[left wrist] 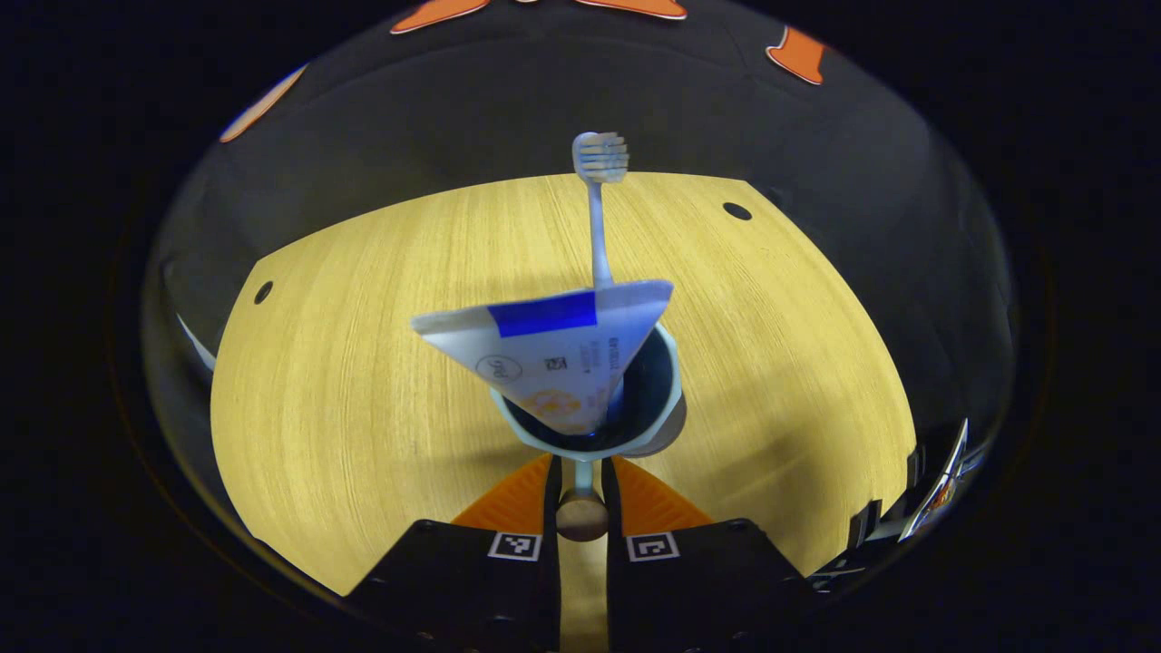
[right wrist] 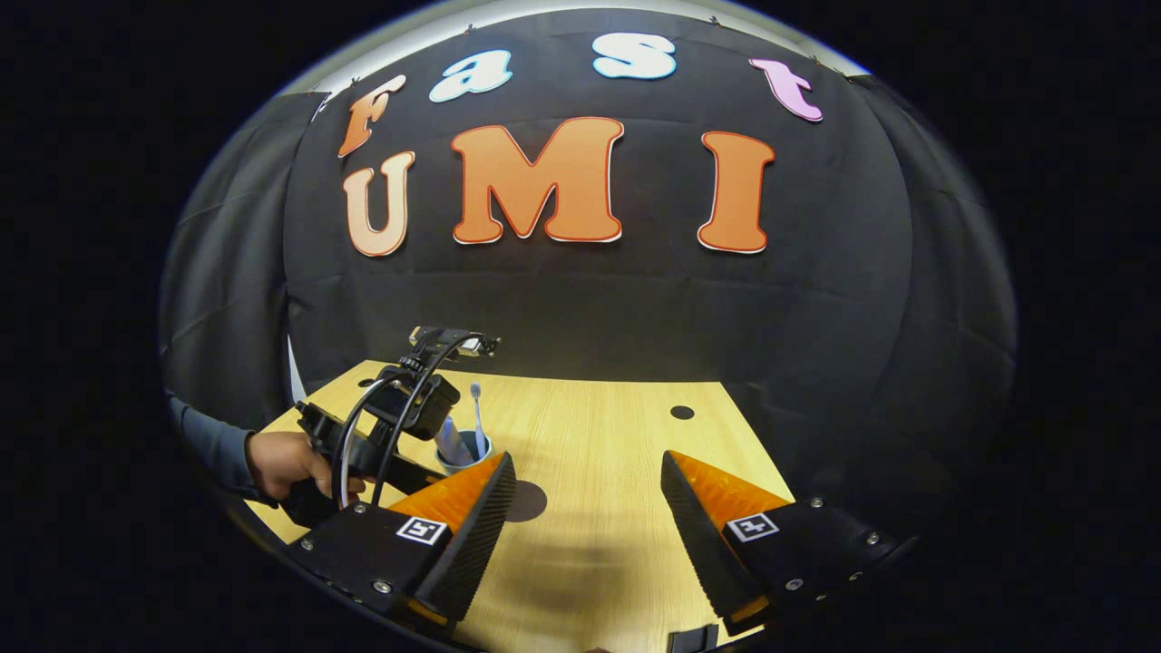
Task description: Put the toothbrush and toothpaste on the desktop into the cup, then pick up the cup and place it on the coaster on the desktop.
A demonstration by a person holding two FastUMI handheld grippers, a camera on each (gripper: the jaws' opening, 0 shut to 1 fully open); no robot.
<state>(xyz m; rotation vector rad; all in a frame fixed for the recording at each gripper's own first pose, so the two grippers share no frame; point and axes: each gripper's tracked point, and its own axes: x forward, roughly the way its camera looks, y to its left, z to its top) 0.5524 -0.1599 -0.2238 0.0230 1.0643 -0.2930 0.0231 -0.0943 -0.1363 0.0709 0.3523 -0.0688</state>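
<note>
A pale blue cup [left wrist: 667, 363] holds a white toothbrush [left wrist: 599, 209], bristles up, and a white and blue toothpaste tube [left wrist: 544, 354] leaning left. My left gripper [left wrist: 581, 467] is shut on the cup's thin handle [left wrist: 581, 473]. A round brownish coaster [left wrist: 669, 437] peeks out under the cup's right side; I cannot tell whether the cup rests on it. In the right gripper view the cup [right wrist: 470, 451] sits beside the dark coaster [right wrist: 531, 501], and a hand [right wrist: 281, 462] holds the left gripper [right wrist: 399, 426]. My right gripper [right wrist: 588, 461] stands open over the table, holding nothing.
The wooden tabletop [left wrist: 363, 363] has small dark holes [left wrist: 736, 210] near its far corners. The black cloth wall rises right behind the table's far edge. A sleeve [right wrist: 204, 444] reaches in from the left.
</note>
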